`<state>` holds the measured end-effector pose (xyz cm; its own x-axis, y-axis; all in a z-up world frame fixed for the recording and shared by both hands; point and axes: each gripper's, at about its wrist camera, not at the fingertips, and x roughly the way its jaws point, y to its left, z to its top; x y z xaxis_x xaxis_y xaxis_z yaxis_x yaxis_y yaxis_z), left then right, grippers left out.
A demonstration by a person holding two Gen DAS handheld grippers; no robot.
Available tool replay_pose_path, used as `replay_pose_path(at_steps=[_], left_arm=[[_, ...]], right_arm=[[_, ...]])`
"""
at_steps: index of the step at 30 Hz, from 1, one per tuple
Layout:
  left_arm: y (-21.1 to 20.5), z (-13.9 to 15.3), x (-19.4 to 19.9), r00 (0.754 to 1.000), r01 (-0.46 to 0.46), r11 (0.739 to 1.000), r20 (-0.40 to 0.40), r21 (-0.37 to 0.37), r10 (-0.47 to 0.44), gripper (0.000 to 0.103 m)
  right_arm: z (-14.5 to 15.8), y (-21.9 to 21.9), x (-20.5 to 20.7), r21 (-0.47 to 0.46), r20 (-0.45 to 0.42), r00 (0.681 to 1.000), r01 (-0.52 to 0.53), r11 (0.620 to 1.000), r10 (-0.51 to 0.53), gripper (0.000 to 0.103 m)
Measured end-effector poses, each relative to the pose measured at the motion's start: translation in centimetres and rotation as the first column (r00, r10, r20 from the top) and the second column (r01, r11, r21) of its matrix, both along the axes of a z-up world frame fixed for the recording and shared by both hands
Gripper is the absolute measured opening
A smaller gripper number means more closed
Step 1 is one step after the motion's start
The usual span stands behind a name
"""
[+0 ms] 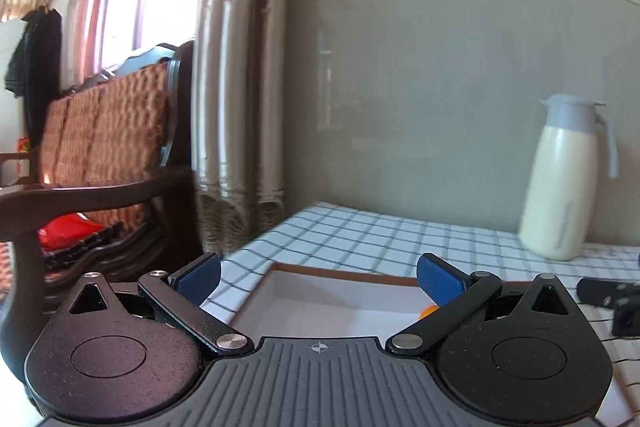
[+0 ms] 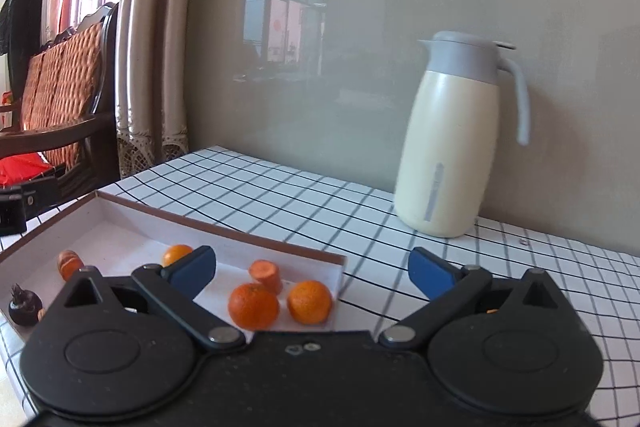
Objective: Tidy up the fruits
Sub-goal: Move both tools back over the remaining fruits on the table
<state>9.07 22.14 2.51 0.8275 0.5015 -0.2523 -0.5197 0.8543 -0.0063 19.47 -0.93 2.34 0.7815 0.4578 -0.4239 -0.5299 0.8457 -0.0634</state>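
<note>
We are holding the left gripper [image 1: 318, 281] and the right gripper [image 2: 312, 273] with jaws spread wide and empty, above the shallow white brown-rimmed tray [image 2: 240, 227] holding round orange mandarins [image 2: 253, 305]; a cream thermos jug [image 2: 448, 155] is standing far right.

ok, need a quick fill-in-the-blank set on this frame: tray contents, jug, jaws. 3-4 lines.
1. The tray holds ____ whole oranges.
2. The cream jug has a ____ lid and handle.
3. The jug stands on the checked cloth, ____ the tray.
4. On both the left gripper and the right gripper, the jaws stand ____.

Missing words: three; grey; outside; open
</note>
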Motion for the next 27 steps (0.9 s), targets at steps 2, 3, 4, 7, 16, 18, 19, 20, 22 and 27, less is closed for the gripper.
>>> replay_pose_path(at_steps=[2,3,4,7,16,18,19,20,22,27], left_arm=[[-1.0,0.3,0.3,0.999,0.047,0.999,-0.002,-0.02,-0.047,0.103],[-1.7,0.4,0.4,0.998,0.068,0.997,-0.007,-0.026,-0.068,0.103],[-2.4,0.5,0.6,0.996,0.087,0.996,-0.012,-0.034,-0.087,0.103],[-4.2,0.7,1.3,0.992,0.126,0.99,-0.021,-0.059,-0.127,0.103],[-10.9,0.2,4.4,0.971,0.238,0.971,-0.043,0.013,-0.237,0.103],[-12.5,0.1,5.2,0.963,0.266,0.964,-0.043,0.017,-0.265,0.103],[-13.2,-0.1,5.6,0.957,0.286,0.958,-0.045,0.01,-0.285,0.103],[-13.9,-0.2,6.1,0.951,0.305,0.952,-0.047,0.007,-0.304,0.103],[-15.5,-0.4,6.9,0.942,0.332,0.943,-0.052,0.018,-0.331,0.103],[-18.2,-1.3,9.3,0.919,0.387,0.922,-0.087,0.019,-0.384,0.103]], right_arm=[[0.1,-0.8,-0.1,-0.014,-0.002,1.0,0.019,1.0,-0.019,0.097],[0.2,-1.2,-0.2,-0.023,0.004,1.0,0.025,0.999,-0.025,0.097],[0.3,-1.7,-0.3,-0.028,0.015,0.999,0.031,0.999,-0.03,0.097],[0.4,-3.5,-0.4,-0.033,0.027,0.997,0.07,0.997,-0.069,0.097],[0.0,-10.5,1.4,-0.023,-0.003,0.979,0.202,0.979,-0.202,0.097],[-0.6,-12.0,2.0,-0.04,0.001,0.972,0.233,0.972,-0.233,0.094],[-1.0,-12.7,2.3,-0.054,0.002,0.969,0.248,0.967,-0.248,0.092],[-1.3,-13.3,2.7,-0.064,-0.001,0.965,0.261,0.963,-0.262,0.092],[-2.2,-14.6,3.5,-0.075,-0.014,0.957,0.287,0.955,-0.289,0.089],[-4.6,-17.0,6.4,-0.095,-0.088,0.933,0.342,0.935,-0.35,0.082]])
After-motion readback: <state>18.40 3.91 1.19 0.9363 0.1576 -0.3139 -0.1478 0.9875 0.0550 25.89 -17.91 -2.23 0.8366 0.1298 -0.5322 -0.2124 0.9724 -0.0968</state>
